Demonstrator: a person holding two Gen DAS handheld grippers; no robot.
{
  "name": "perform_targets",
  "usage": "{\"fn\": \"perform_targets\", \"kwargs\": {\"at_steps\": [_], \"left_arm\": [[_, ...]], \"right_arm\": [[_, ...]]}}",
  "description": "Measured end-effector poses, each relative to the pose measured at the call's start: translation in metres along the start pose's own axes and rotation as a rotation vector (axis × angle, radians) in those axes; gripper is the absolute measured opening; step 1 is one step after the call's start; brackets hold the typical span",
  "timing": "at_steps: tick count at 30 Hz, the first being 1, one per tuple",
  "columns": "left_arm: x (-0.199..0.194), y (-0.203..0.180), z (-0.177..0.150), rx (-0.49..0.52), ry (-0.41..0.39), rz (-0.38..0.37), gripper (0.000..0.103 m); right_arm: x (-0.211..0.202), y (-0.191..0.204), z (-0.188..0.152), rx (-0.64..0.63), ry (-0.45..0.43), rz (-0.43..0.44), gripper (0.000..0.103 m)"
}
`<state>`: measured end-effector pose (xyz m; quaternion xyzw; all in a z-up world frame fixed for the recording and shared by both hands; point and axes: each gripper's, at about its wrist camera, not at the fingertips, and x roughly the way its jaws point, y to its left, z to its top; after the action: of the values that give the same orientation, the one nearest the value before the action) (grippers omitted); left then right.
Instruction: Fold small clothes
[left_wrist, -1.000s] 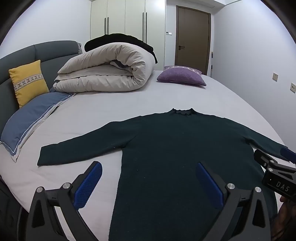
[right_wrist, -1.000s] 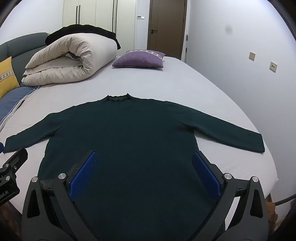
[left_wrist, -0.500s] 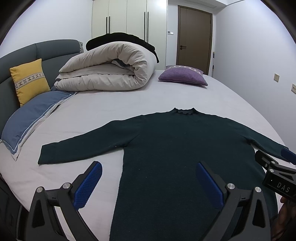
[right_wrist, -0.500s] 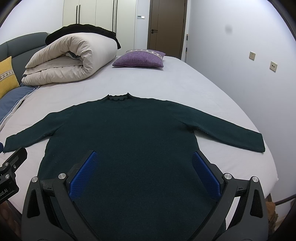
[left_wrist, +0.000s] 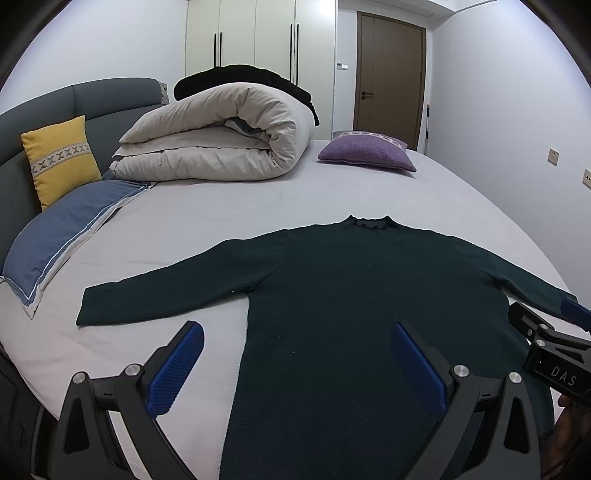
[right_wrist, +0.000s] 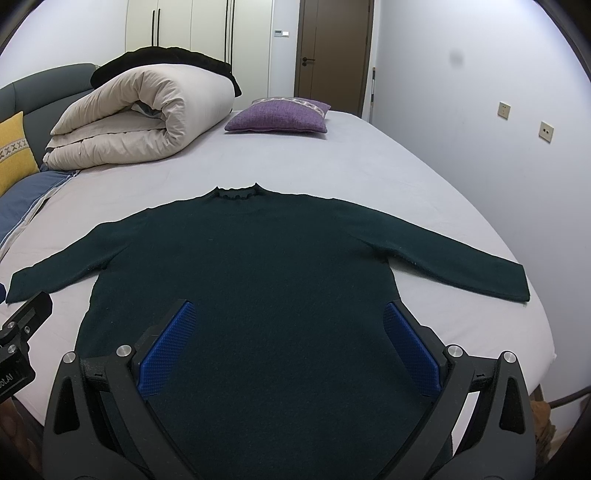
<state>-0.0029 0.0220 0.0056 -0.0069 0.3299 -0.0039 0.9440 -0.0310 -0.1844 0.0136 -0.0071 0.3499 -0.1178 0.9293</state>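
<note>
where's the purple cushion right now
The purple cushion lies at the far end of the bed, right of the rolled cream duvet and in front of the brown door, beyond the sweater's collar.

Light: soft, even, cool indoor light
Shadows: faint
Glare: slight on wardrobe doors
Focus: sharp throughout
Edges: strong fisheye bending, dark corners
Blemish: grey smudge on the wall, right wrist view

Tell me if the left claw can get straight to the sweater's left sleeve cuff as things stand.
Probably yes. The left claw is open and holds nothing, and the sleeve cuff of the sweater lies flat on bare bed sheet, ahead and to its left. Nothing lies on it or between.
</note>
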Motion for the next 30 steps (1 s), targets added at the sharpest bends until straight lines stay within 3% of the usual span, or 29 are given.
{"fn": "perform_targets", "kwargs": {"at_steps": [30], "left_arm": [[-0.0007, 0.0043, -0.0053, -0.004, 0.003, 0.002, 0.103]], "right_arm": [[0.0054, 0.0038, -0.0008, 0.0, 0.003, 0.001, 0.103]]}}
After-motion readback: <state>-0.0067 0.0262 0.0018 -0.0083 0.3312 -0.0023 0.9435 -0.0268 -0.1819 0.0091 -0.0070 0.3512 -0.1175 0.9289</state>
